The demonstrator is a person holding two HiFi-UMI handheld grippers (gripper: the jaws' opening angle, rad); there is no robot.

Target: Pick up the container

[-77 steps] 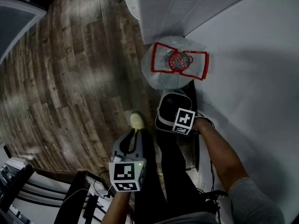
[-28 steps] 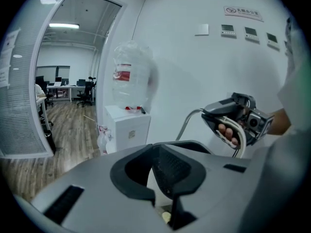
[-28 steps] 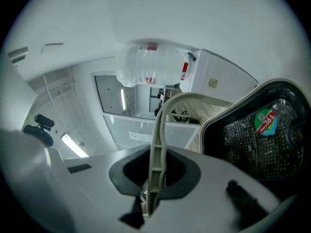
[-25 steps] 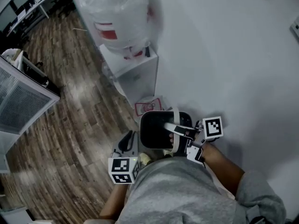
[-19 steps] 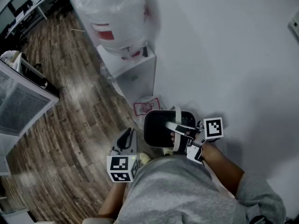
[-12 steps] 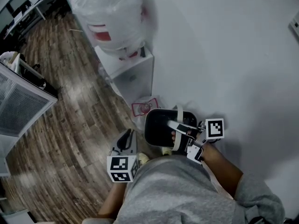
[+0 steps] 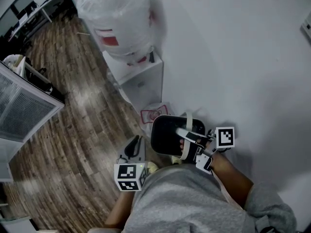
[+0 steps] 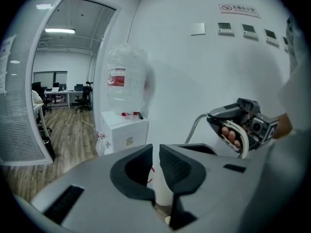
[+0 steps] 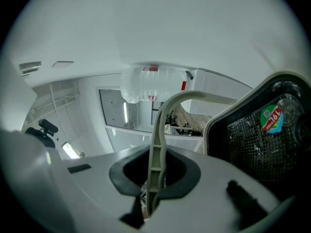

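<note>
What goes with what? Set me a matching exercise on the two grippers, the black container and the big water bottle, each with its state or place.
Things:
1. left gripper
2. right gripper
3. black container
4. water bottle

States or places:
A. stands on the white cabinet
B. shut on the pale handle
C. holds nothing
D. hangs by its handle

Pairs: 1-C, 2-B, 3-D, 4-A

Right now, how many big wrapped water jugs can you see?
2. One jug stands on the white cabinet; the other jug is on the floor beside it, partly hidden by the black container. More may be out of view.
</note>
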